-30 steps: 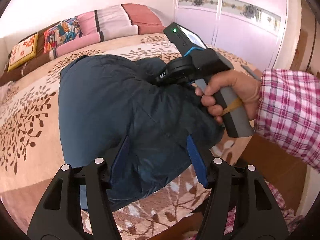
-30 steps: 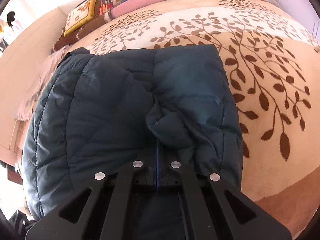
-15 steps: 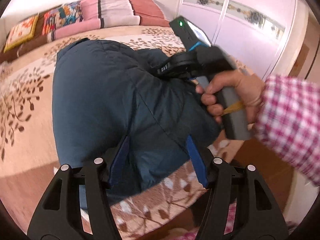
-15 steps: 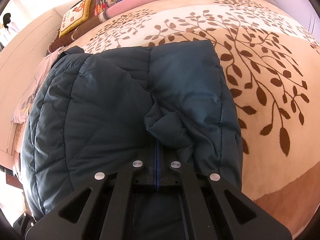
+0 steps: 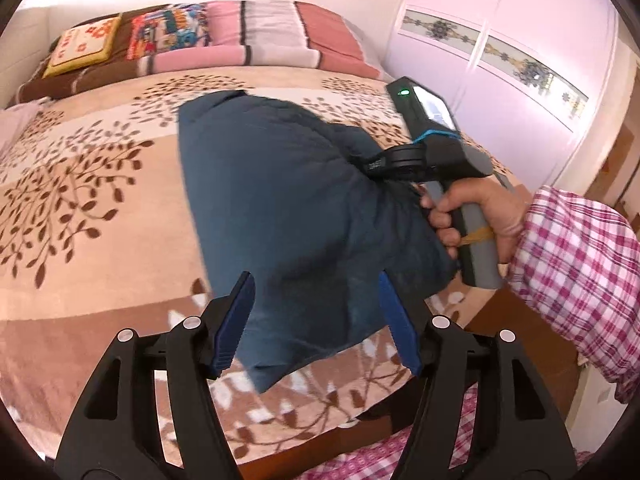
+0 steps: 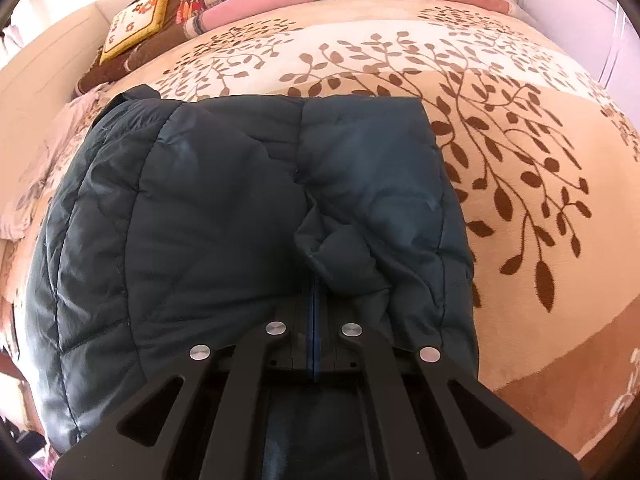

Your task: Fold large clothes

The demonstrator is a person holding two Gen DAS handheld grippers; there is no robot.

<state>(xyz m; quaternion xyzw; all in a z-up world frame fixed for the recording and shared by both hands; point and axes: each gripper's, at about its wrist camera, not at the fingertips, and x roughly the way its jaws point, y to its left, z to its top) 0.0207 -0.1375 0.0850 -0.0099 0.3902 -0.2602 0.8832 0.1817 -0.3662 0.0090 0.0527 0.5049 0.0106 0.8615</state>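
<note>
Right tool [image 6: 314, 300] has its jaws together, pinching a bunched fold of the dark blue quilted jacket [image 6: 224, 216], which lies folded near the foot edge of the bed [image 6: 520, 92]. Left tool [image 5: 316, 320] has just been opening further; its jaws stand apart, the jacket's near corner between them but unpressed. With one small pinch holding, the slick padded cloth could slip free or spring open. Its corner near the mattress edge could slide off the leaf-patterned blanket [image 5: 80, 200].

Dark teal quilted jacket [image 6: 224, 240], beige leaf-patterned bedspread [image 6: 520, 120], pink-and-white checked sleeve [image 5: 576, 264].
</note>
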